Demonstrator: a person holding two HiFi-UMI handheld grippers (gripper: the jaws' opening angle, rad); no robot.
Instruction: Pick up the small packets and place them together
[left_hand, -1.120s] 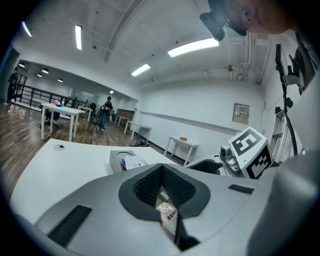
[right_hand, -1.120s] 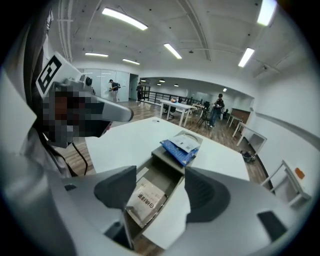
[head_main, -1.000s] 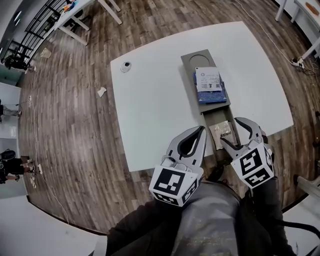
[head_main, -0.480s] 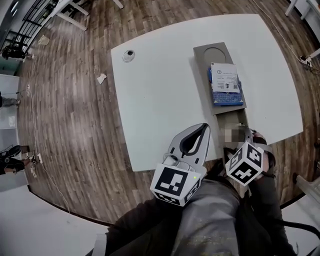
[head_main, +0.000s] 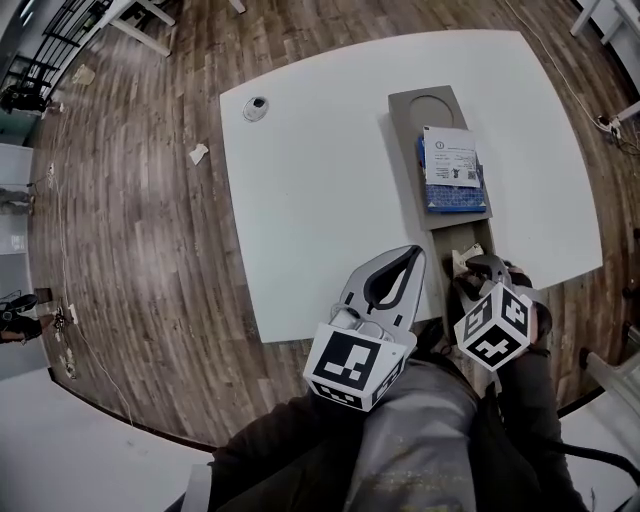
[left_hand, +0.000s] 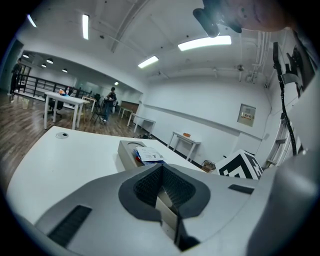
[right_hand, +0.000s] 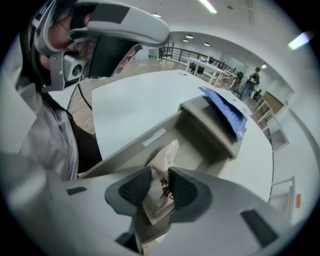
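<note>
Packet pinched at the near end of the tray, stack lying straight ahead

Right tongs (right_hand: 160, 184) had just been closing and sat clamped on a small packet (right_hand: 167, 156), which stood on end between the pads, its long axis running along the tongs, inside the nearest compartment of the grey tray (head_main: 400, 110). The stack of packets (head_main: 452, 168) lay in the middle compartment, directly beyond the right tongs along the tray's length and away from the person. By this reading the right hand was much the nearer one, and the carry would run up and forward over the dividing wall. Left tongs (head_main: 408, 256) hung with jaws together and nothing between them, over the near edge of the desk (head_main: 310, 190), just beside the tray.
</note>
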